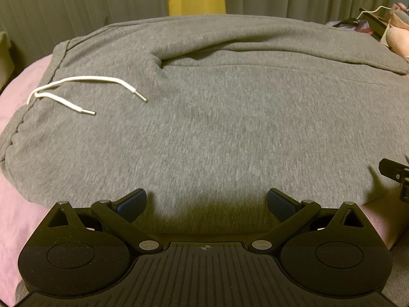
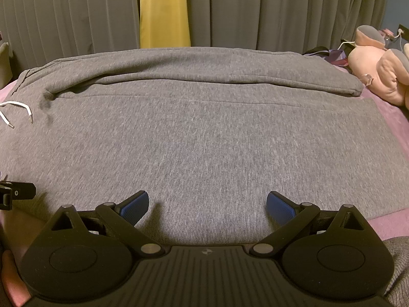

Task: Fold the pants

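Grey sweatpants [image 1: 217, 128] lie flat on a pink bedsheet [image 1: 23, 92], waistband at the left, legs running right, the far leg lying partly over the near one. A white drawstring [image 1: 76, 87] rests on the waist. The pants also fill the right wrist view [image 2: 204, 133], with the leg hems at the right. My left gripper [image 1: 206, 200] is open and empty over the near edge of the pants by the waist. My right gripper [image 2: 207, 204] is open and empty over the near edge of the near leg.
Grey curtains [image 2: 281, 10] with a yellow panel [image 2: 163, 10] hang behind the bed. A pink plush toy [image 2: 378, 71] lies at the far right by the hems. The pink sheet shows at the near right [image 2: 388, 220].
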Demonstrator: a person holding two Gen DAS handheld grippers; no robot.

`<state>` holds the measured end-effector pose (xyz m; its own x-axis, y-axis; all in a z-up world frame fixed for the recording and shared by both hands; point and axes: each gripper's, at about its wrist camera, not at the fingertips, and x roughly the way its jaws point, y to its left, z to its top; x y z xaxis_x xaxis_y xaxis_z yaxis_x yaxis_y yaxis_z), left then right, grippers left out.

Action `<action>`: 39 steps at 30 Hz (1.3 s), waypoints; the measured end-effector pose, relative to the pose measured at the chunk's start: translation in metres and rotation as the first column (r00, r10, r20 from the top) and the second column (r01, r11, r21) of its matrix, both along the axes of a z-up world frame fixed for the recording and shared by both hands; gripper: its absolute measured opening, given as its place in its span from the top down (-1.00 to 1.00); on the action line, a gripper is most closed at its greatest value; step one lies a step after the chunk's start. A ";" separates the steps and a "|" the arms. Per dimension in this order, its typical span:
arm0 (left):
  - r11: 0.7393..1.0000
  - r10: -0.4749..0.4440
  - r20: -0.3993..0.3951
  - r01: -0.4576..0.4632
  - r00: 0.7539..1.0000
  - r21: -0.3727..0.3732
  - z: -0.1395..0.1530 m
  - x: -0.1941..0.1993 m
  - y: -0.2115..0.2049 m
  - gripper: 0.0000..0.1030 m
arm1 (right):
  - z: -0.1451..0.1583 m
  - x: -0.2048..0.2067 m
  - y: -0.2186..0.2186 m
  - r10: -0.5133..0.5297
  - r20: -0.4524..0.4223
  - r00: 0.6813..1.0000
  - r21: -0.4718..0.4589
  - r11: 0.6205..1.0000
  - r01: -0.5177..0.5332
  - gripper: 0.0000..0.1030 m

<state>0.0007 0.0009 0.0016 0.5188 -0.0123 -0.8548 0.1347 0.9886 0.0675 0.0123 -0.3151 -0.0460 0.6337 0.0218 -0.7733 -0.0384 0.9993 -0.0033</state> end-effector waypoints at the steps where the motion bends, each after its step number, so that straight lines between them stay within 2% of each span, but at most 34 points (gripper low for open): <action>1: 1.000 0.000 0.000 0.000 1.000 0.000 0.000 0.000 0.000 -1.00 | 0.000 0.000 0.000 0.000 0.000 1.000 0.000 1.000 0.000 -0.92; 39: 1.000 0.009 -0.016 -0.009 1.000 0.001 -0.003 0.000 0.002 -1.00 | -0.002 0.000 -0.002 -0.005 -0.007 1.000 0.012 1.000 0.005 -0.92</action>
